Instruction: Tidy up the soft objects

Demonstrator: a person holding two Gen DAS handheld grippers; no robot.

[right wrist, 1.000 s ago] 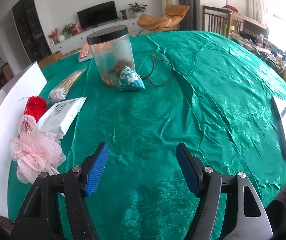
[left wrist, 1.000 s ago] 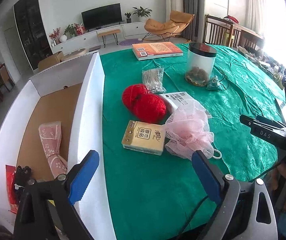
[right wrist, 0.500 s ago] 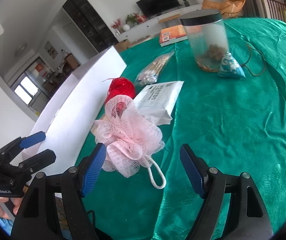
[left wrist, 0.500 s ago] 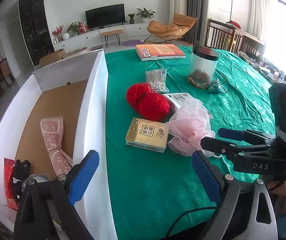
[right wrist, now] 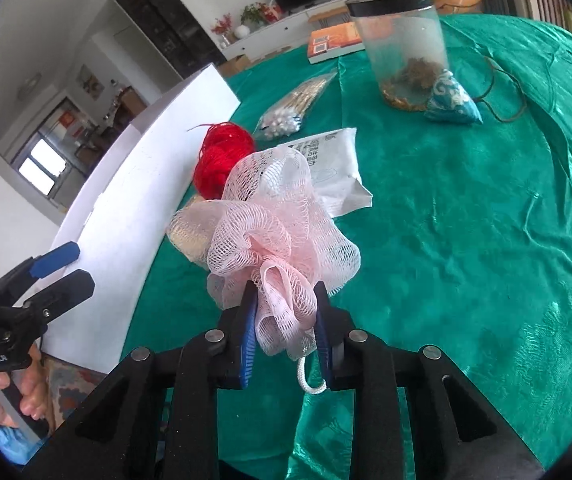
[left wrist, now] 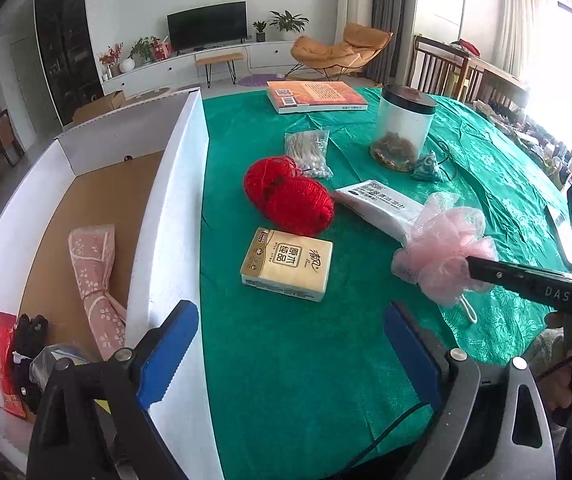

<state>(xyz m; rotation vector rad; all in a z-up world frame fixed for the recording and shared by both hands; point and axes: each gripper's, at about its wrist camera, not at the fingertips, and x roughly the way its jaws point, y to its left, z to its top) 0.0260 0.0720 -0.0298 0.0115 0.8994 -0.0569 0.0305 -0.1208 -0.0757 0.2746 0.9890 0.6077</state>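
Right gripper [right wrist: 286, 312] swung over, fingers just closed on pink bath pouf [right wrist: 273, 224], left gripper [left wrist: 286, 352] wide open.

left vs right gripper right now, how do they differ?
Left gripper stands wide open and empty; right gripper has just closed on the pink mesh pouf. Left hovers by the white box wall; right sits over the green tablecloth. Both have blue pads.

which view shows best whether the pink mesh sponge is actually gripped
The right wrist view: the right gripper has just been closing and its blue pads now pinch the pink mesh sponge from both sides. The left wrist view shows the sponge only from the side, one finger hiding the contact.
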